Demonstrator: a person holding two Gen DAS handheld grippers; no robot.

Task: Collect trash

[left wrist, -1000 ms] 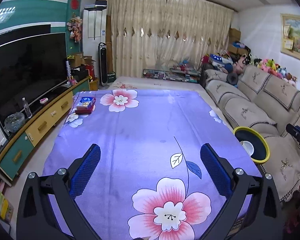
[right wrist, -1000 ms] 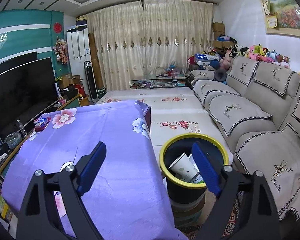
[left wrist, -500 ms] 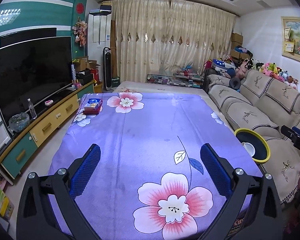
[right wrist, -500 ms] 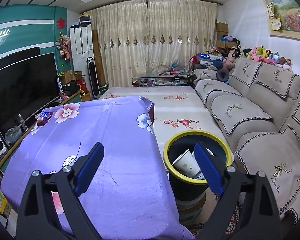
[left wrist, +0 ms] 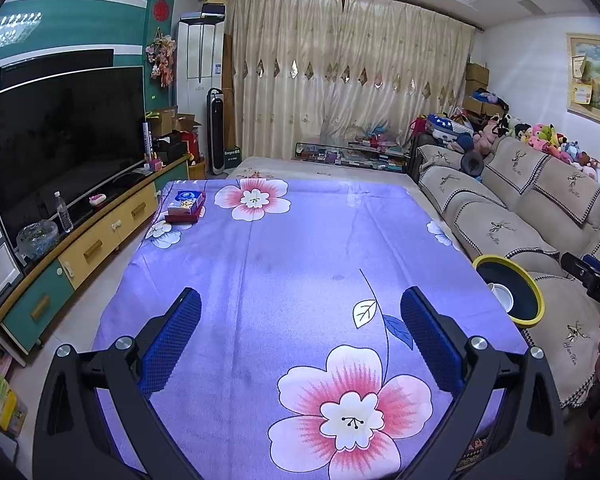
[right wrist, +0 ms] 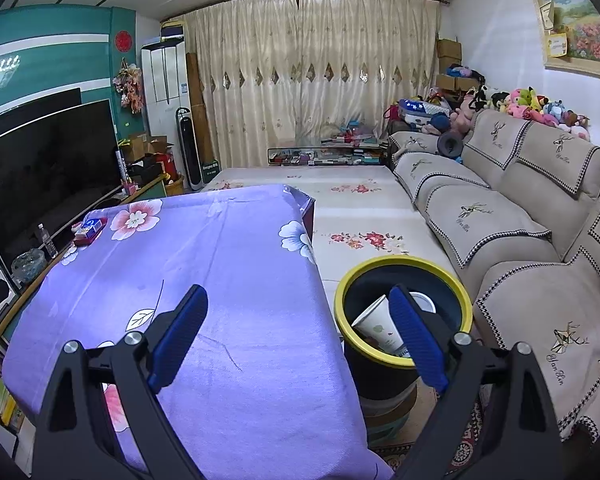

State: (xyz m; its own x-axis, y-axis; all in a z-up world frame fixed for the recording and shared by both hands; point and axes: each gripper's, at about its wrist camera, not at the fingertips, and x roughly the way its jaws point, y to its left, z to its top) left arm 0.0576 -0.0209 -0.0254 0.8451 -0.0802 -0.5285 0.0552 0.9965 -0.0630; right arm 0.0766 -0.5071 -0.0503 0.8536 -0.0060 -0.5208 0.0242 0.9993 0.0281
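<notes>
The yellow-rimmed trash bin (right wrist: 404, 312) stands off the table's right edge, behind the right gripper (right wrist: 298, 312)'s right finger; paper cups (right wrist: 378, 326) lie inside. Both the right gripper and the left gripper (left wrist: 300, 312) gape wide, holding nothing, above the purple floral tablecloth (left wrist: 300, 248). A tissue box (left wrist: 186, 204) sits at the far left corner; the sofa (right wrist: 500, 216) flanks the bin.

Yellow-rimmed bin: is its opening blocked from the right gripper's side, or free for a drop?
Nothing visible blocks it. The yellow-rimmed bin stands open-topped on the floor beside the purple-clothed table, with paper cups already inside. The right gripper is open and empty, hovering by the table edge.
</notes>
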